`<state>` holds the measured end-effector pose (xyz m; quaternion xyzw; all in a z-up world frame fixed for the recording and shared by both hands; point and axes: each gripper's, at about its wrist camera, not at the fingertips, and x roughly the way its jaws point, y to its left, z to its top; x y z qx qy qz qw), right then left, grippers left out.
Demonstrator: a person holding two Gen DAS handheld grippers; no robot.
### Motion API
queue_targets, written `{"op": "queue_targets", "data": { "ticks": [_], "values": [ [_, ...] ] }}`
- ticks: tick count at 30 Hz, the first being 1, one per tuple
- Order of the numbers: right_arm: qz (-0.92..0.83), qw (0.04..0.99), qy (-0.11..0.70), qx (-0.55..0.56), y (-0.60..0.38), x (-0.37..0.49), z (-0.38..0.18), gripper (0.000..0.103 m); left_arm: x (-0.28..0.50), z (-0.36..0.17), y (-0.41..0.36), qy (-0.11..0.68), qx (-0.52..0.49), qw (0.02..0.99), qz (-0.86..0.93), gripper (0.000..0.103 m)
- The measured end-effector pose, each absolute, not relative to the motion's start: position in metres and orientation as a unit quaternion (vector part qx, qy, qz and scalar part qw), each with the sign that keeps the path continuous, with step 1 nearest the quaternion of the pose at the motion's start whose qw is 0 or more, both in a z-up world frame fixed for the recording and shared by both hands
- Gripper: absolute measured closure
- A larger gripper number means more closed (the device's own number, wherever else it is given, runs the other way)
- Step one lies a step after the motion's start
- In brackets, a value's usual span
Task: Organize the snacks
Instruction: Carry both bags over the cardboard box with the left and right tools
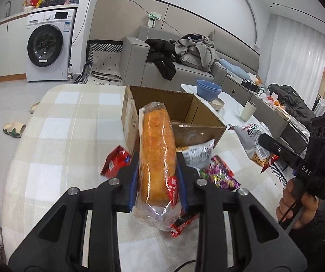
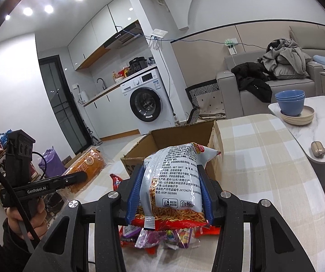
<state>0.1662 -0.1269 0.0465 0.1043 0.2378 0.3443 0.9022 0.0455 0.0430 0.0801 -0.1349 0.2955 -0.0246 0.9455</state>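
My left gripper (image 1: 157,176) is shut on an orange bread roll in clear wrap (image 1: 157,149), held above the checked tablecloth just in front of an open cardboard box (image 1: 176,106). My right gripper (image 2: 170,195) is shut on a white bag of crispy noodle sticks (image 2: 173,181), also held up near the box (image 2: 180,142). The same bag (image 1: 253,140) shows at the right in the left wrist view, and the bread (image 2: 87,165) at the left in the right wrist view. Loose packets lie below: red (image 1: 116,161), white (image 1: 198,154) and purple (image 1: 219,176).
Stacked blue bowls (image 1: 208,89) on cream plates and a cream cup (image 1: 248,111) stand on the marble side table (image 2: 309,131), with a small case (image 2: 318,151). A grey sofa (image 1: 185,70) with clothes and a washing machine (image 1: 46,45) stand behind.
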Motion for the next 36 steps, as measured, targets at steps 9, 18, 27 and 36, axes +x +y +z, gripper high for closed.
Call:
{"op": "queue_targets", "data": {
  "ticks": [9,18,27,36],
  "values": [
    [0.346,0.900,0.241,0.111,-0.115,0.202,0.051,0.057,0.098,0.095,0.039,0.299,-0.124,0.946,-0.023,0.078],
    [0.337,0.902,0.245,0.110,-0.103,0.228,0.051,0.057,0.154,0.095,0.033,0.306,-0.111,0.945,-0.015,0.078],
    [0.341,0.900,0.253,0.101,-0.084,0.253,0.054,0.057,0.200,0.094,0.031,0.311,-0.105,0.945,-0.012,0.077],
    [0.338,0.898,0.264,0.095,-0.069,0.273,0.050,0.057,0.236,0.087,0.028,0.319,-0.088,0.943,-0.012,0.077]
  ]
}}
